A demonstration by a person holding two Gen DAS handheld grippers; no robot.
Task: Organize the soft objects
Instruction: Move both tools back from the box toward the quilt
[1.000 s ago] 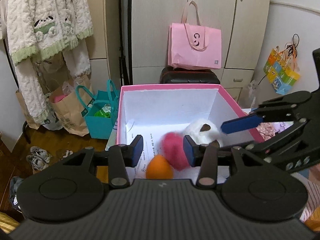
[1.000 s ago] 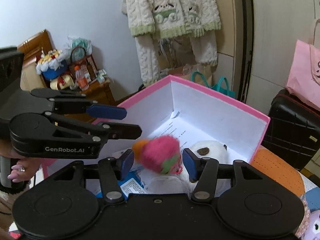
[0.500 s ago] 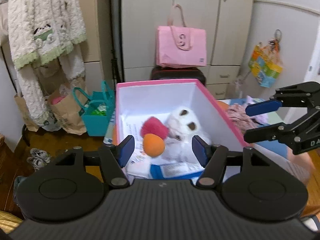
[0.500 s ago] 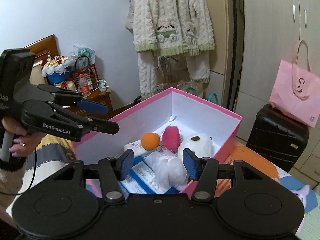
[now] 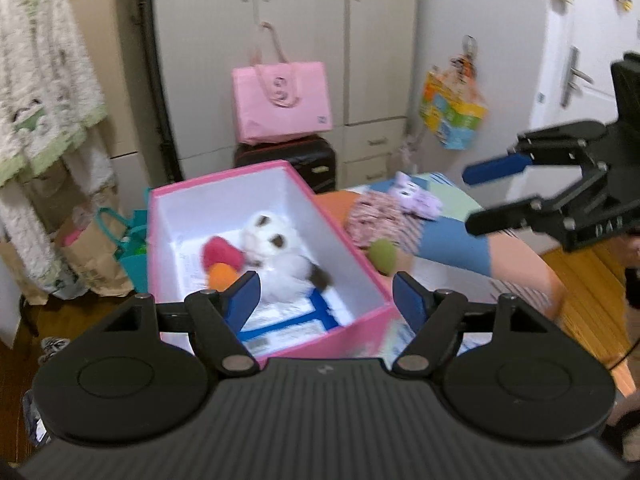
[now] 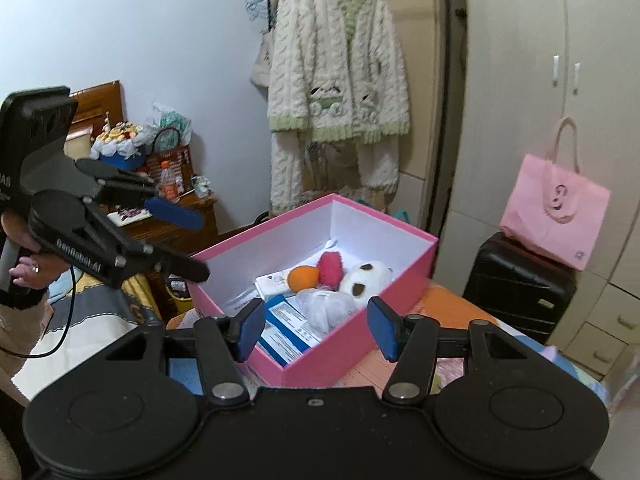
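Left gripper (image 5: 326, 296) is held above the near end of the pink box (image 5: 344, 240), its jaws spread wide and empty. Inside the box, from left to right, lie a pink plush (image 5: 220, 253), an orange ball (image 5: 219, 275) touching it on the near side, and a white panda toy (image 5: 276, 258) over blue-and-white packets (image 5: 288, 320). Right of the box, a green ball (image 5: 382, 254) rests on the bedding (image 5: 452, 240) beside a patterned cloth (image 5: 380, 220), and the right gripper (image 5: 468, 198) hovers well apart at far right, jaws parted and empty.
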